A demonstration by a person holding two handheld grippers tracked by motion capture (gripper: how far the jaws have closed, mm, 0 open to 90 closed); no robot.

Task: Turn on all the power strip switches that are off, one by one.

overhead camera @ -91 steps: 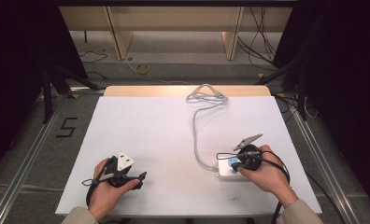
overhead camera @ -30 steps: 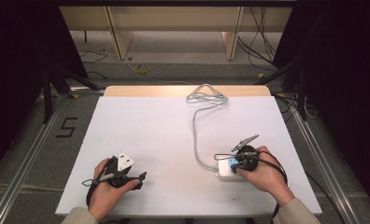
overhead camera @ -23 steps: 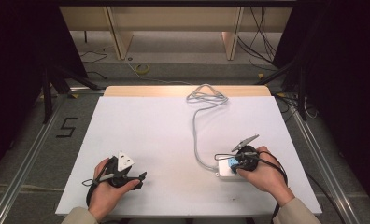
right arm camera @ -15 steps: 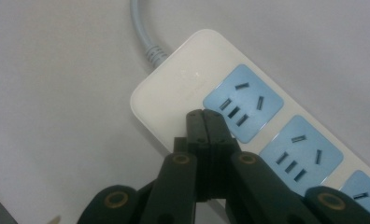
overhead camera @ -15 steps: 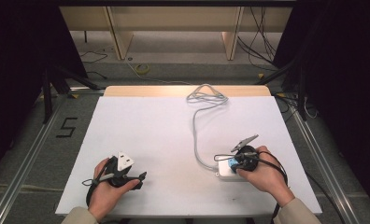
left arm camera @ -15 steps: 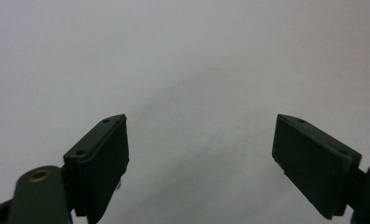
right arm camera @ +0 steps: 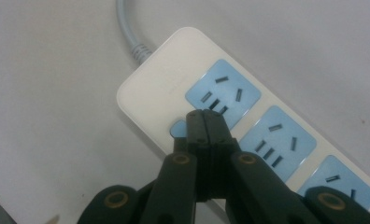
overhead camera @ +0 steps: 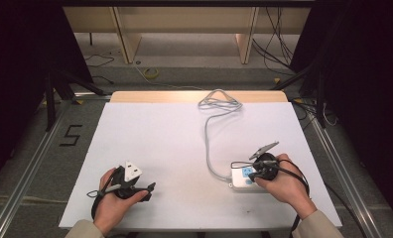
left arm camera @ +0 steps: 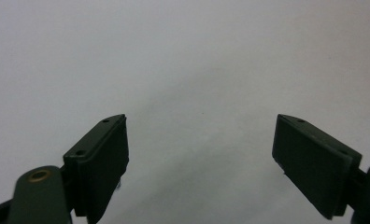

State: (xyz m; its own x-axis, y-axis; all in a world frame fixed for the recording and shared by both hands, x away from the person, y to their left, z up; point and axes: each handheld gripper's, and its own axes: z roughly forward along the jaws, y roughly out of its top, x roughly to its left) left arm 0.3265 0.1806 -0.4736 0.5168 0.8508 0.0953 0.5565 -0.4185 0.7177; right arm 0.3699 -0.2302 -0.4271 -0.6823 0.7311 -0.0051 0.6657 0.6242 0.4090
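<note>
A white power strip with blue socket faces lies near the table's front right; in the high view the power strip sits partly under the right hand. Its grey cable runs back to a coil at the far edge. My right gripper is shut with nothing in it, its tips over a small blue button beside the first socket; I cannot tell if they touch. In the high view the right gripper is over the strip. My left gripper is open above bare table, seen as the left gripper at the front left.
The white table has a wooden strip along its far edge. The cable's coil rests at the back centre. Metal rails run along both sides of the table, and shelving stands beyond it.
The right gripper has shifted slightly down and toward the power strip since three seconds ago. The left gripper has stayed in place.
</note>
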